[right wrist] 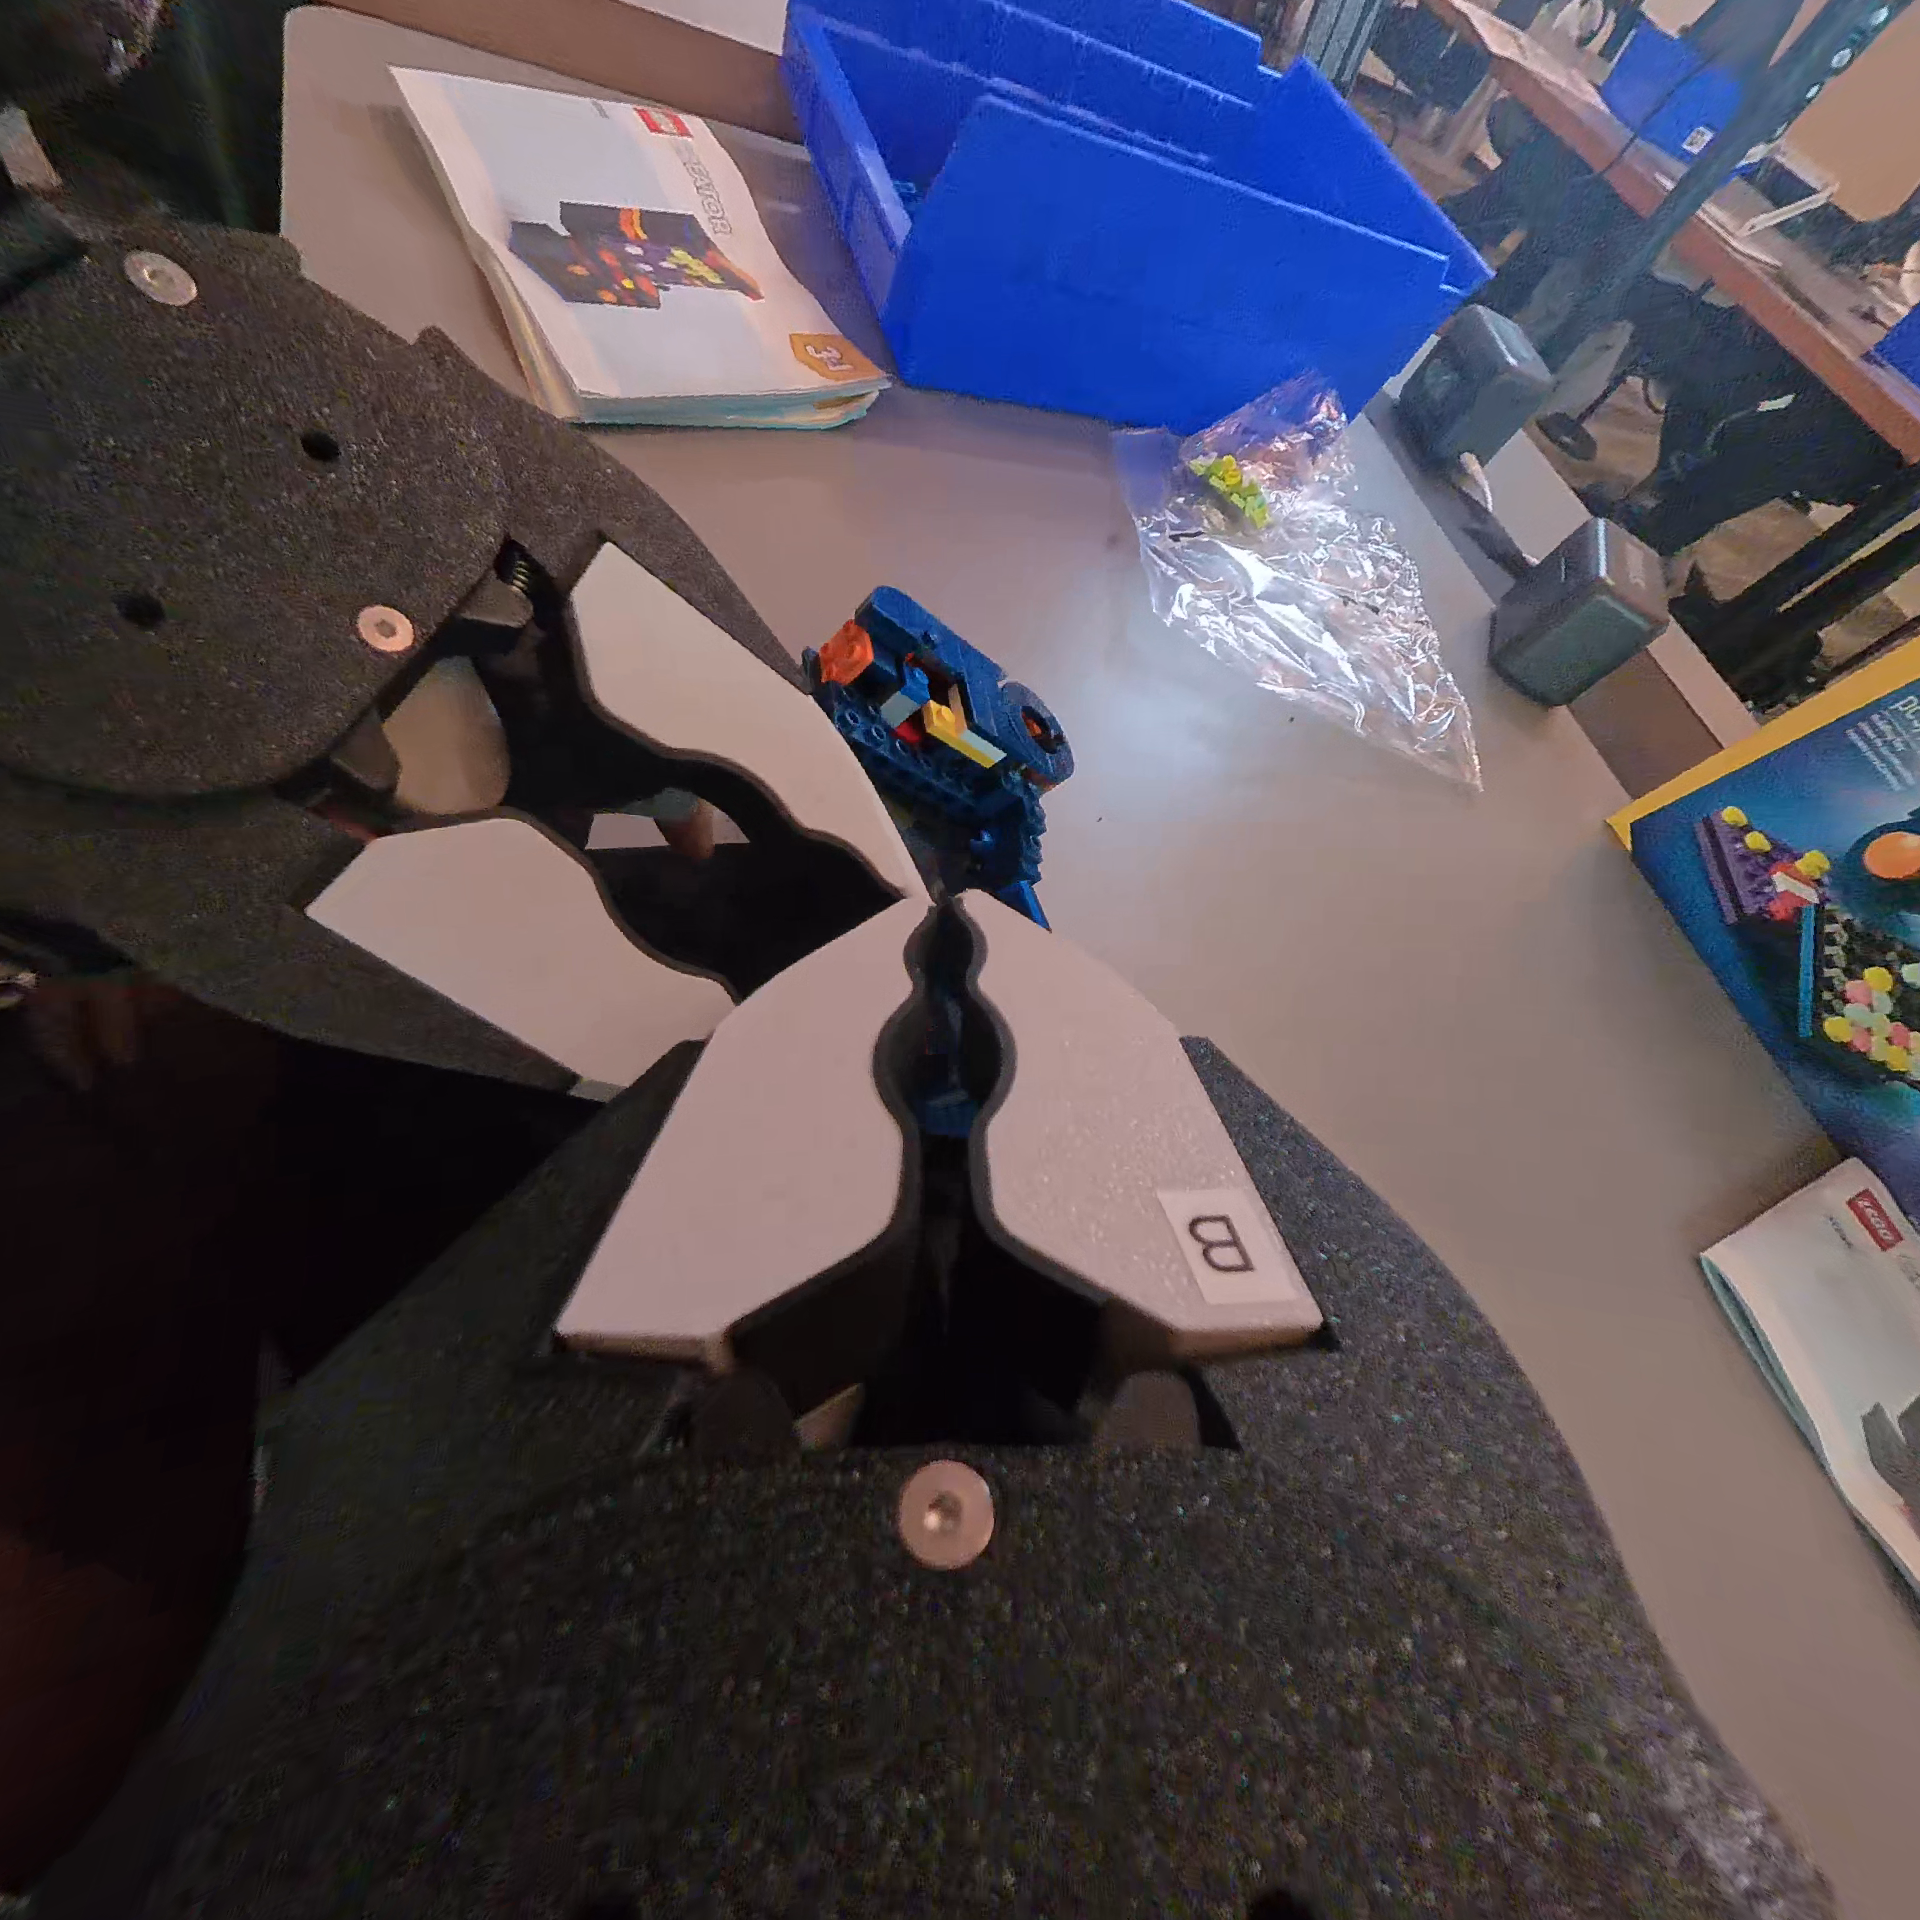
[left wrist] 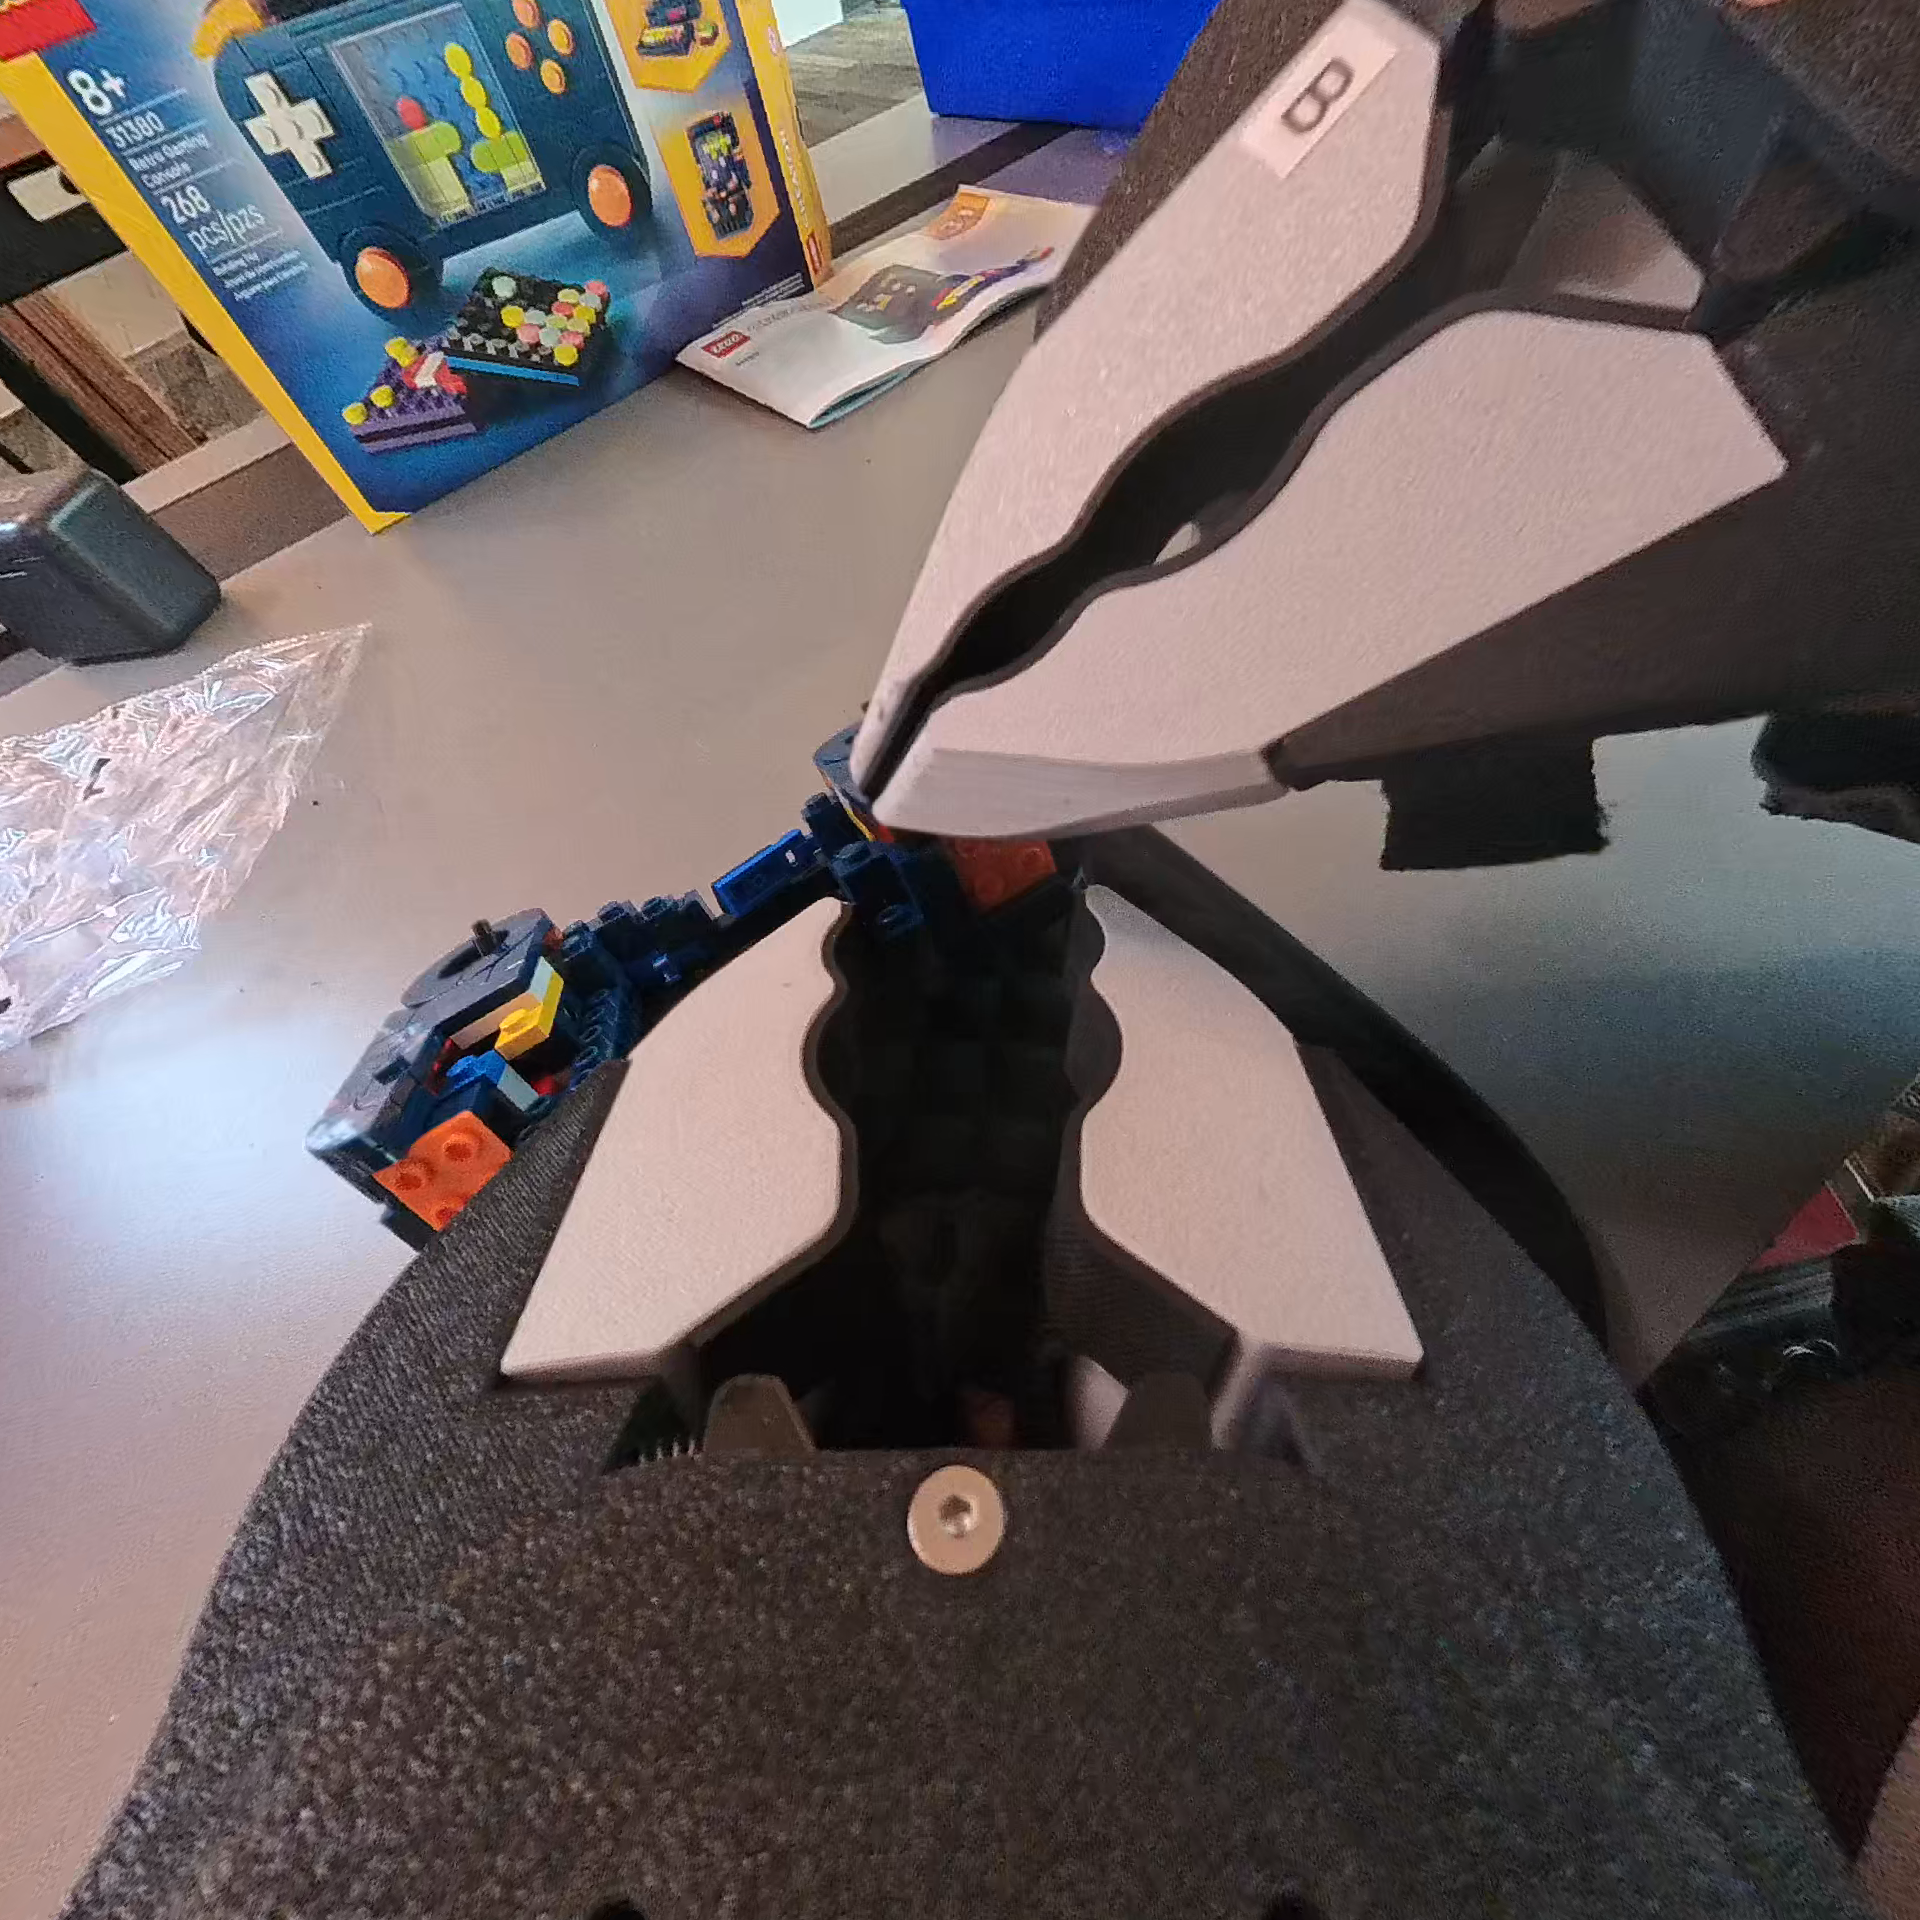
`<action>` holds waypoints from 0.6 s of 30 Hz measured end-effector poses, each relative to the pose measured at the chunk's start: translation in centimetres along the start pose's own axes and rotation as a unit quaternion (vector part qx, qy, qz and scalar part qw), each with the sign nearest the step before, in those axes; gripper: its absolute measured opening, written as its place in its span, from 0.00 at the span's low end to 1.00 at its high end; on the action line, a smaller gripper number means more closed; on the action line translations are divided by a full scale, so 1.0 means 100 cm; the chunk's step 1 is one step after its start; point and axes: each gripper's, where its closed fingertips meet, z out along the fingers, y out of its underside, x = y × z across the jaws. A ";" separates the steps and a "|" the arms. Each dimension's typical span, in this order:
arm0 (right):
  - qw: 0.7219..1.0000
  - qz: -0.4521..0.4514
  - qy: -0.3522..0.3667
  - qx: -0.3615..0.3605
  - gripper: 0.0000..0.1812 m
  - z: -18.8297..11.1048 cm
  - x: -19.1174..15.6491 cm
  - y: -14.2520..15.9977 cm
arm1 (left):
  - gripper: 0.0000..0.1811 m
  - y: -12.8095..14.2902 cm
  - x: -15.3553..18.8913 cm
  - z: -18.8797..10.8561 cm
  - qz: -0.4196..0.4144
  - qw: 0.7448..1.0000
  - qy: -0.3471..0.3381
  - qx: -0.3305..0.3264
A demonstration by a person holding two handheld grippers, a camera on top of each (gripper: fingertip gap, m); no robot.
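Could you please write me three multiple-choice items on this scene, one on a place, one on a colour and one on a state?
1. Where does the clear plastic bag lie?
A. on the grey table
B. inside the bin
C. on top of the toy box

2. What colour is the bin behind the booklet?
A. red
B. blue
C. green

3. How is the right gripper?
A. wide open
B. lying flat on the table
C. shut on the brick model

Answers: 1 A, the bag rests flat on the tabletop. 2 B, its walls are bright blue. 3 C, its fingertips are pinched together on a dark blue piece at the model's end, close beside the left gripper.
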 end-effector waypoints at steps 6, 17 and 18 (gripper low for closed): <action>0.999 -0.017 0.040 -0.023 0.00 -0.004 0.016 0.006 | 0.21 0.005 0.001 0.000 -0.013 1.000 0.006 -0.004; 0.996 0.069 -0.046 0.016 0.10 -0.011 0.011 0.001 | 0.21 0.008 -0.006 0.001 -0.023 1.000 -0.003 -0.002; 0.996 0.065 -0.054 0.007 0.10 -0.008 0.008 0.000 | 0.21 0.008 -0.006 0.002 -0.021 1.000 -0.005 -0.002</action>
